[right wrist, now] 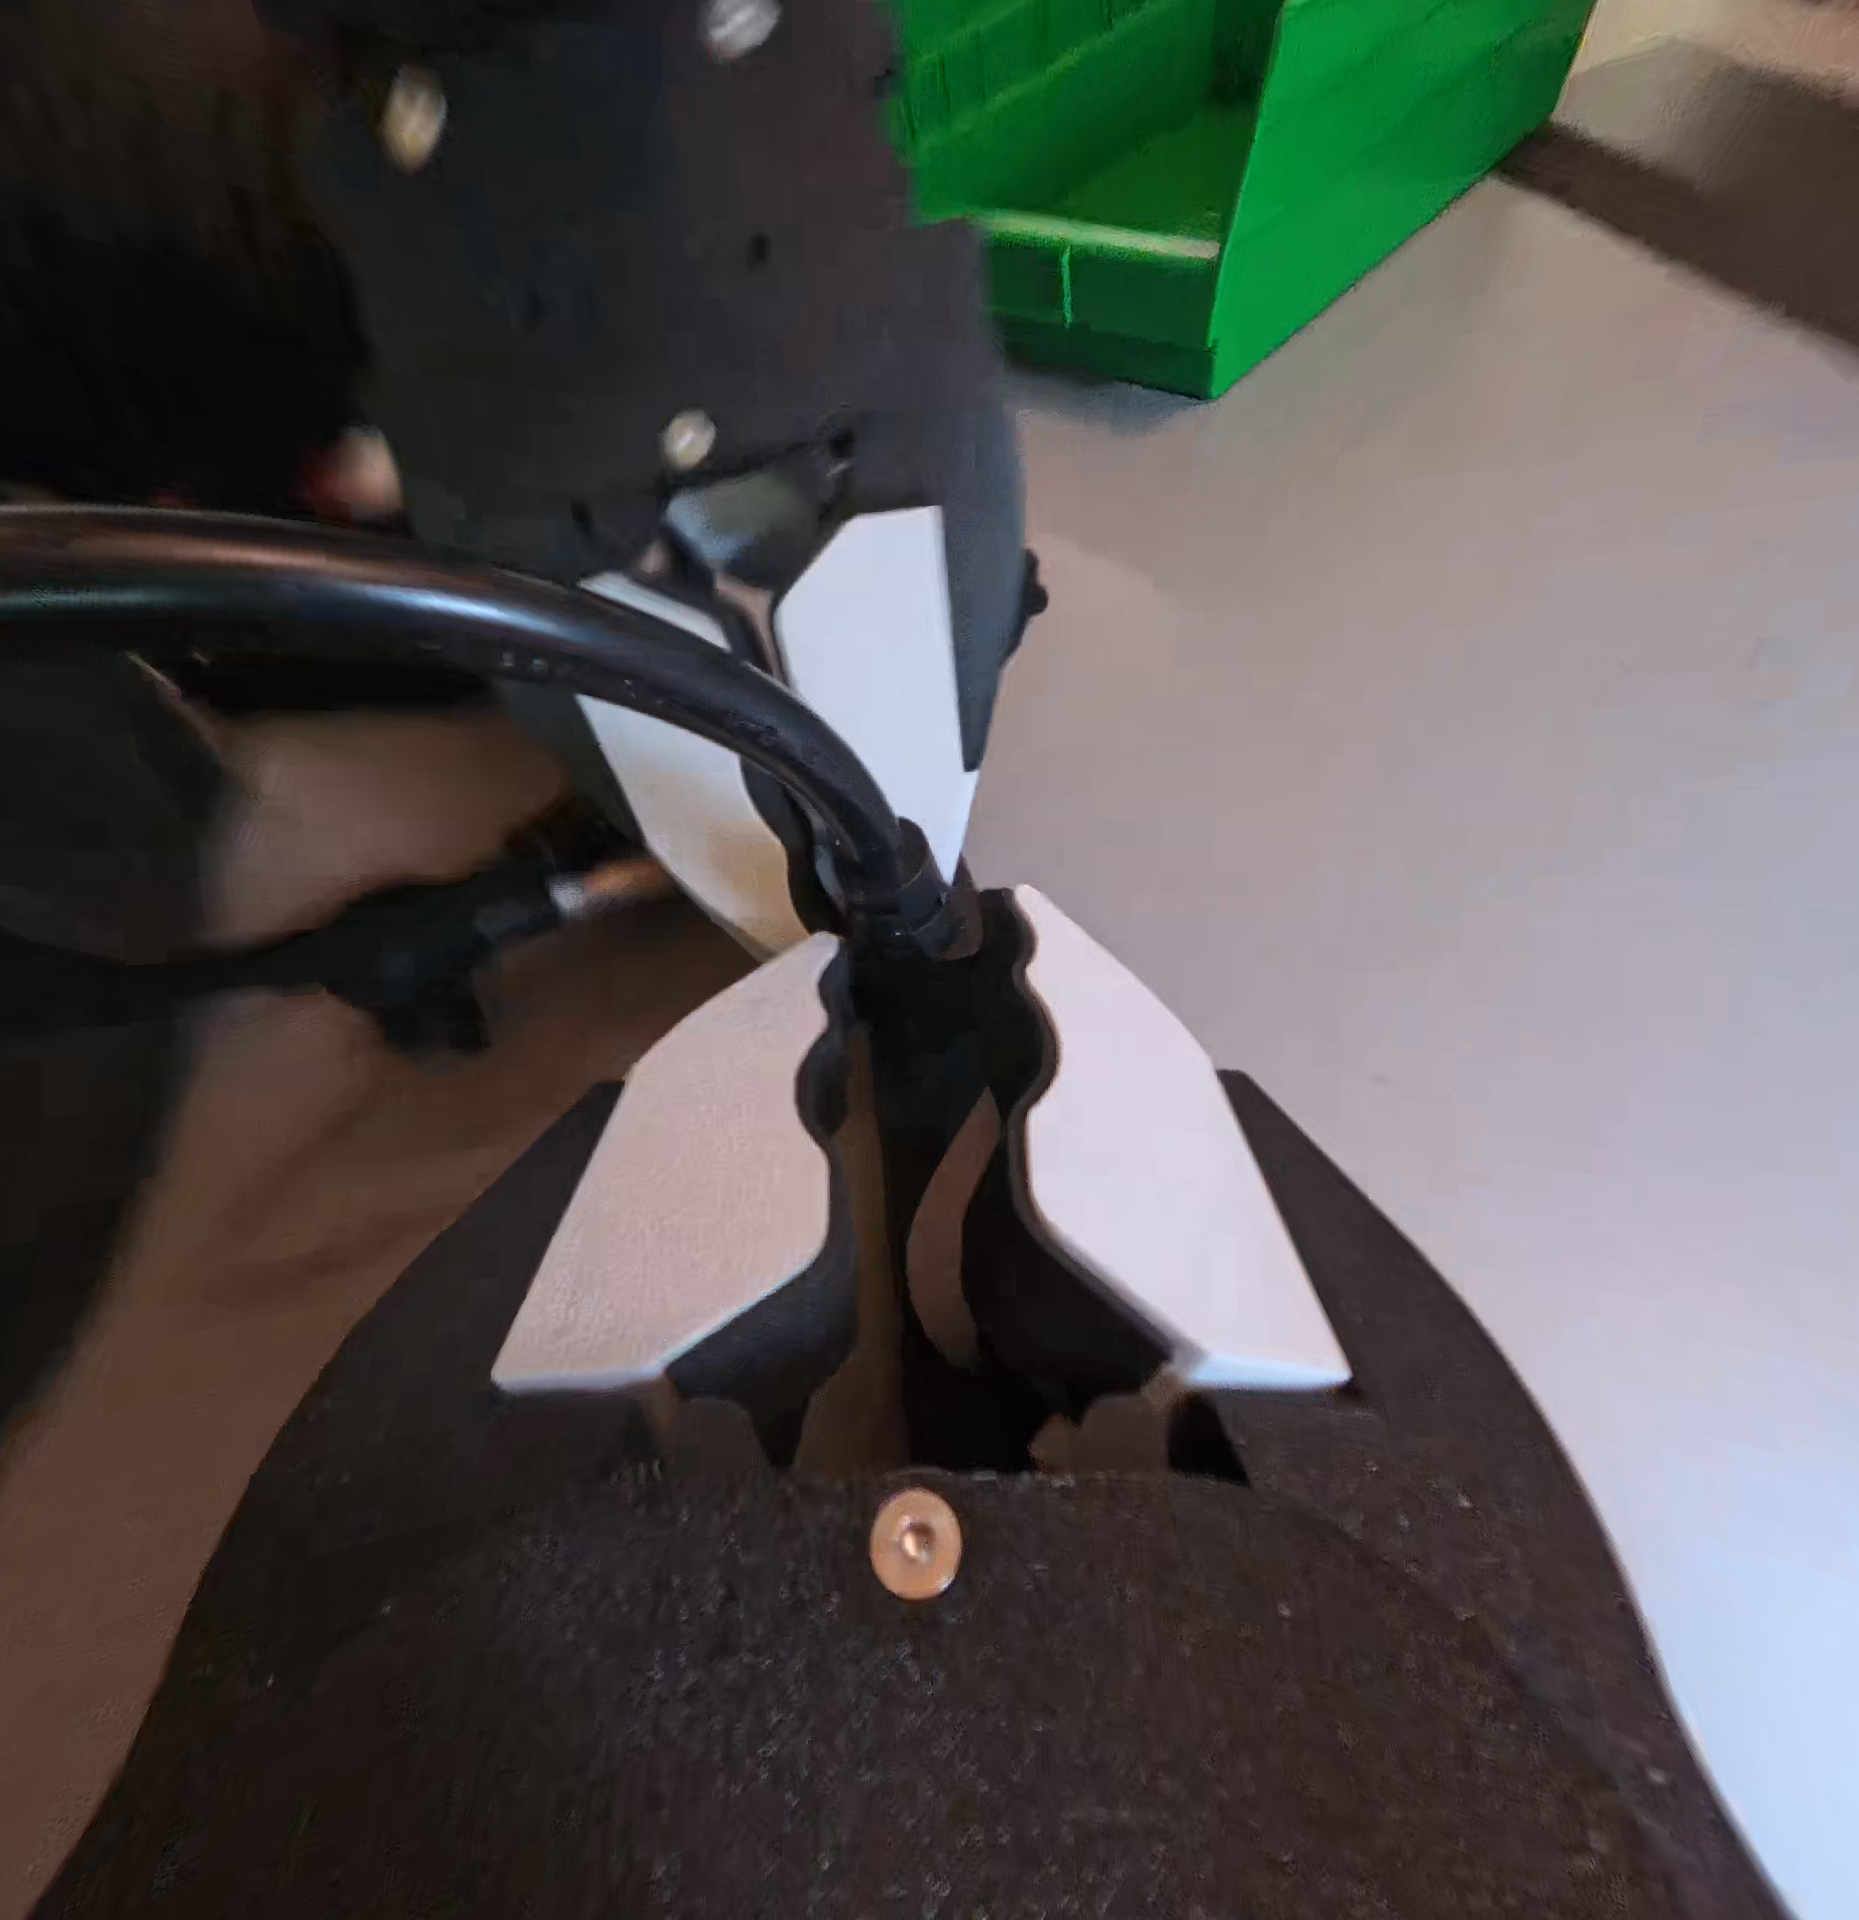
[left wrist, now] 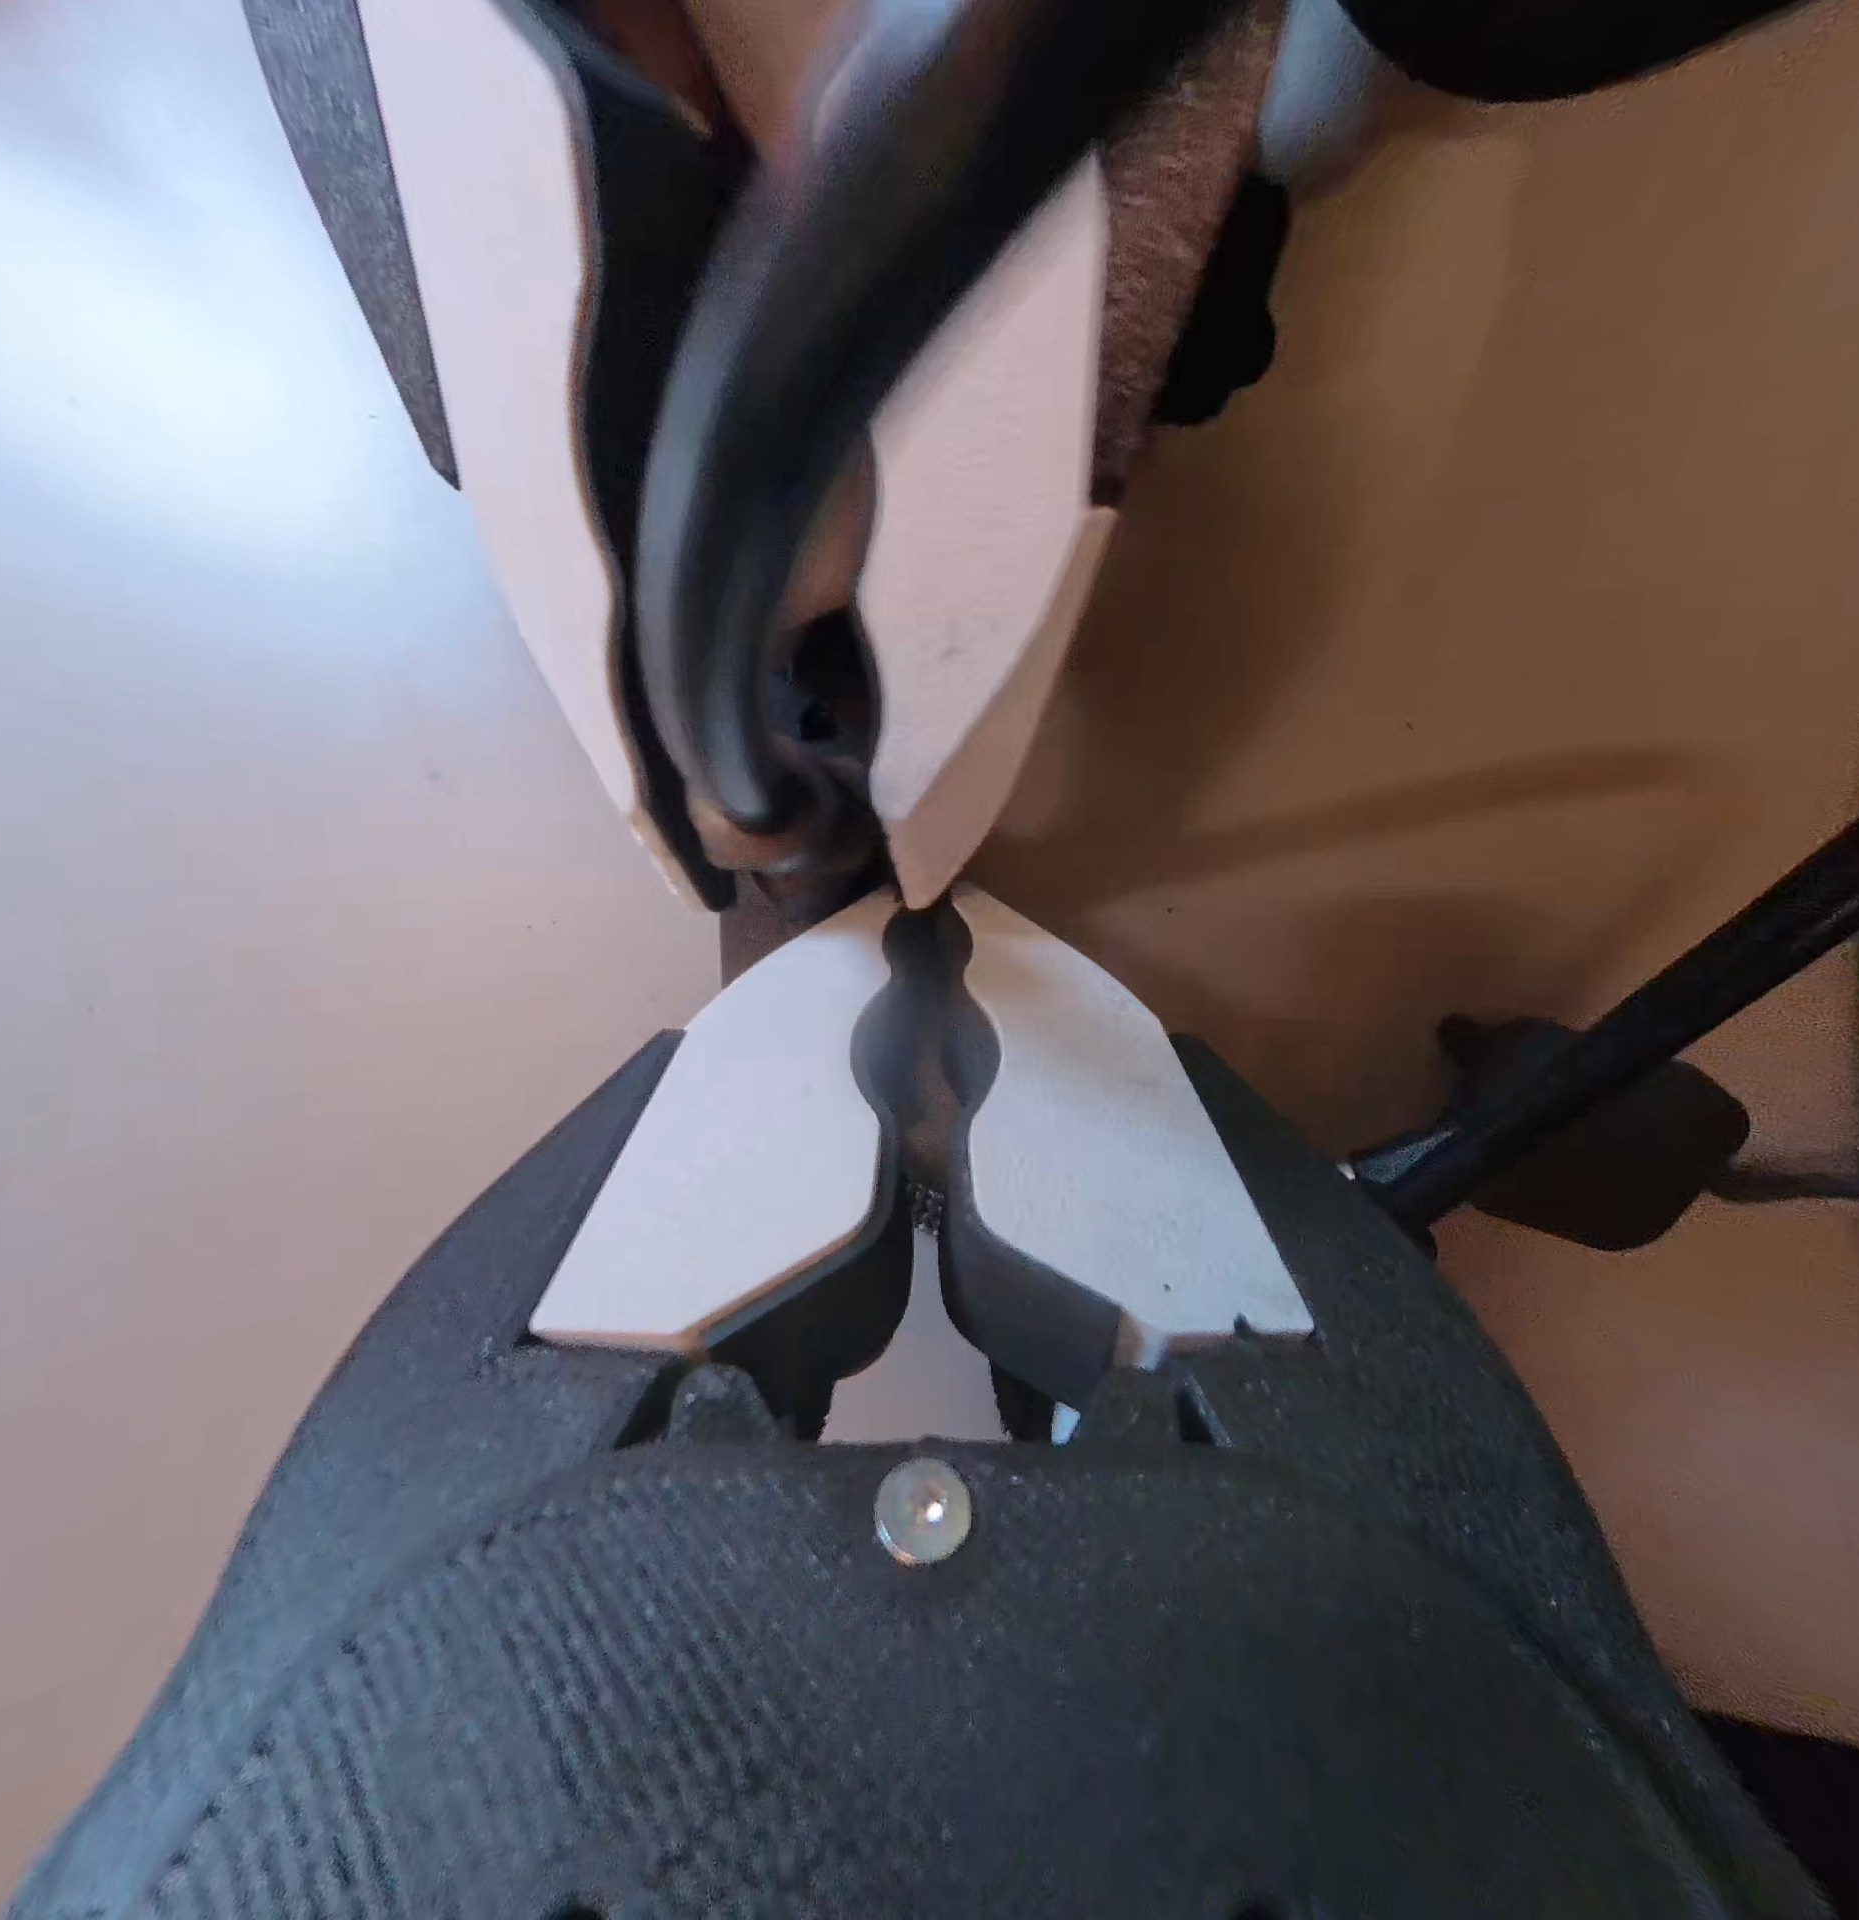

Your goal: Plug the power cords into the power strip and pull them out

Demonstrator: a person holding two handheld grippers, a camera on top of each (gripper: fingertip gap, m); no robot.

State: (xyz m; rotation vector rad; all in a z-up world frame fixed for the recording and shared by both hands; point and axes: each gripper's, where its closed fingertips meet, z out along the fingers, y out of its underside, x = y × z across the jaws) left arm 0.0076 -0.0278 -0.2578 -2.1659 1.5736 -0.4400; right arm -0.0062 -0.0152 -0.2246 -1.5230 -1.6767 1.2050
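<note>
One cord (right wrist: 592, 665) arcing leftward

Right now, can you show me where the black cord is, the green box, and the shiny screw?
black cord (right wrist: 592, 665): right wrist view, on the top of its curved stretch.
green box (right wrist: 1351, 187): right wrist view, on its tall right side wall.
shiny screw (right wrist: 914, 1555): right wrist view, on the screw head.
</note>
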